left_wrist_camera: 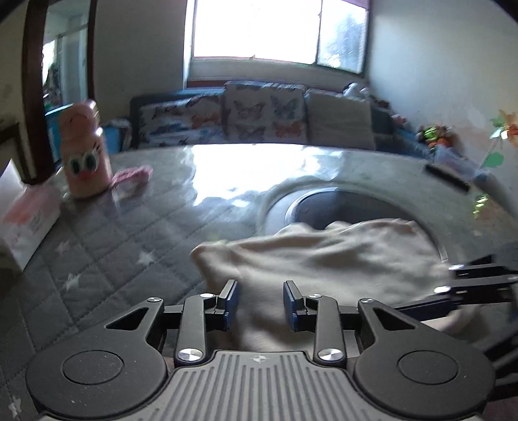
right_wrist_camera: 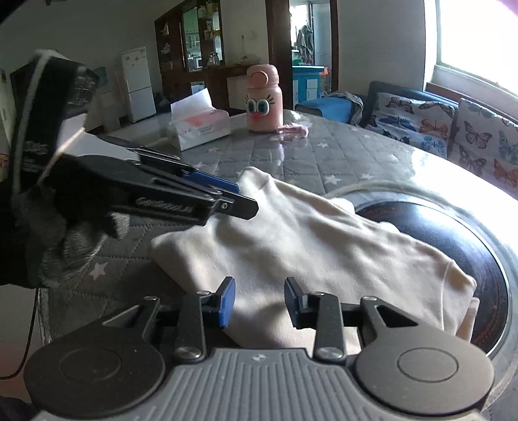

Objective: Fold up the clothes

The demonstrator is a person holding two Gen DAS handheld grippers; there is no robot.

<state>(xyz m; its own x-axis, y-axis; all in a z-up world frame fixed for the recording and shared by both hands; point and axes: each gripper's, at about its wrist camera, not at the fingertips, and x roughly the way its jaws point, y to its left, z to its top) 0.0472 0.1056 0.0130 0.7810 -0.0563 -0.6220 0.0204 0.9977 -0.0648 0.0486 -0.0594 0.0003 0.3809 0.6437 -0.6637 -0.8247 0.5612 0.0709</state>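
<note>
A cream garment [right_wrist_camera: 310,246] lies crumpled on a round desk [right_wrist_camera: 323,155] covered with a grey quilted cloth printed with white stars. Part of the garment drapes over a dark round inset [right_wrist_camera: 453,233] set into the desk top, to the right of the scene's middle.

The right tool [right_wrist_camera: 259,302] hangs just above the near edge of the garment. Its blue-padded fingers [right_wrist_camera: 226,301] stand a narrow gap apart, with cream fabric seen beneath the gap, but the pads do not press on it.

The left tool [left_wrist_camera: 260,302] is likewise over the near part of the garment, its jaws parted by a similar narrow gap and gripping nothing. In the right wrist view this same tool enters from the left, held by a gloved hand [right_wrist_camera: 64,239], with its tips just above the garment's left side.

At the far left of the desk stands a pink bottle [right_wrist_camera: 264,98] with a cartoon face. A tissue pack [right_wrist_camera: 199,128] sits to its left, and a small pink item [right_wrist_camera: 293,132] lies just to its right; what it is cannot be told.

Beyond the desk, a sofa [left_wrist_camera: 259,116] with butterfly-print cushions stands under a bright window [left_wrist_camera: 278,29].
</note>
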